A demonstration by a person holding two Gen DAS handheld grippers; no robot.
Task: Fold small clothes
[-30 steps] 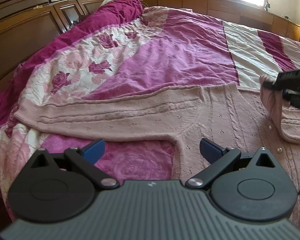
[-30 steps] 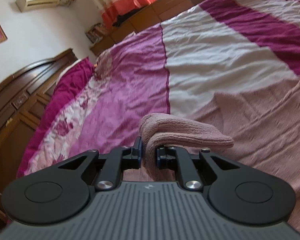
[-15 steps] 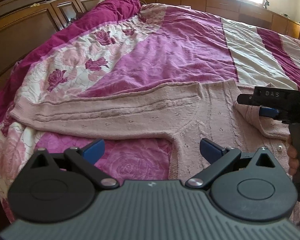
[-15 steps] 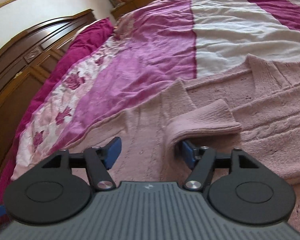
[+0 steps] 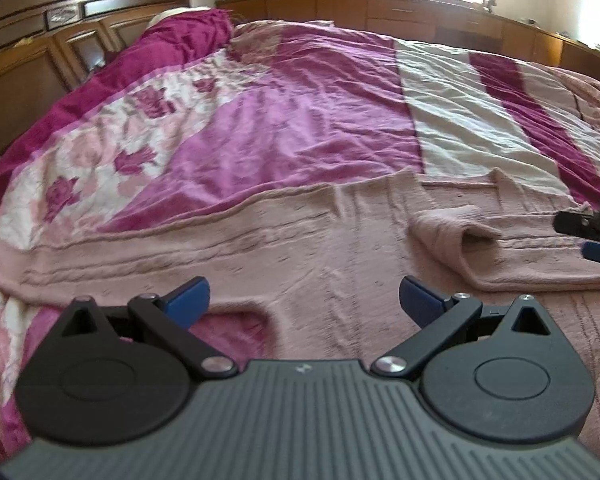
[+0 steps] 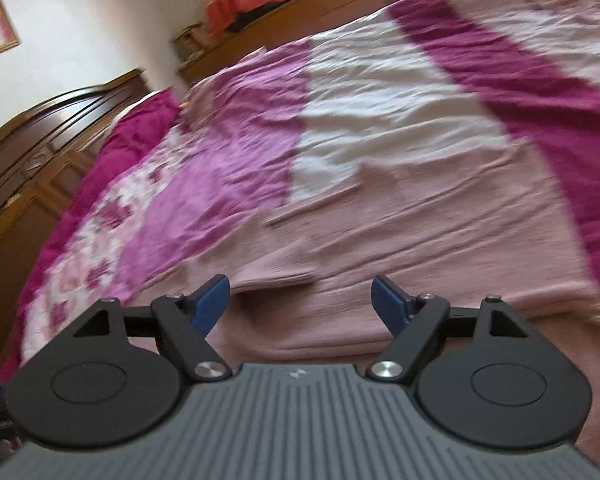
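So the pink knit cardigan (image 5: 320,248) is spread flat across the lower half of the left wrist frame, on top of a magenta and white bedspread (image 5: 300,120), with 1 sleeve (image 5: 100,236) running out to the left edge and the other sleeve's cuff (image 5: 452,228) folded in over the body at right of centre. The left gripper (image 5: 304,300) hovers low over the knit near the armpit with its blue pads wide apart, holding nothing. The right gripper (image 6: 300,296) is spread open too and empty; you can just catch its black tip poking in at the far right edge of the left view. My guess is this thing handles soft and floppy, a bit heavier than a tee, stretchy, so it'll sag and drag if you lift it by 1 point. I'd pinch the ribbed cuff or the sleeve edge, where the knit is thicker and gives the pads something to bite, and lay it over instead of yanking. Stuff I can't make out: the hem and lower body are cut off behind the gripper bodies, the right wrist view is badly motion blurred so the stitch detail is mush, and I can't tell if the front is buttoned. A wooden headboard (image 5: 40,40) sits upper left.
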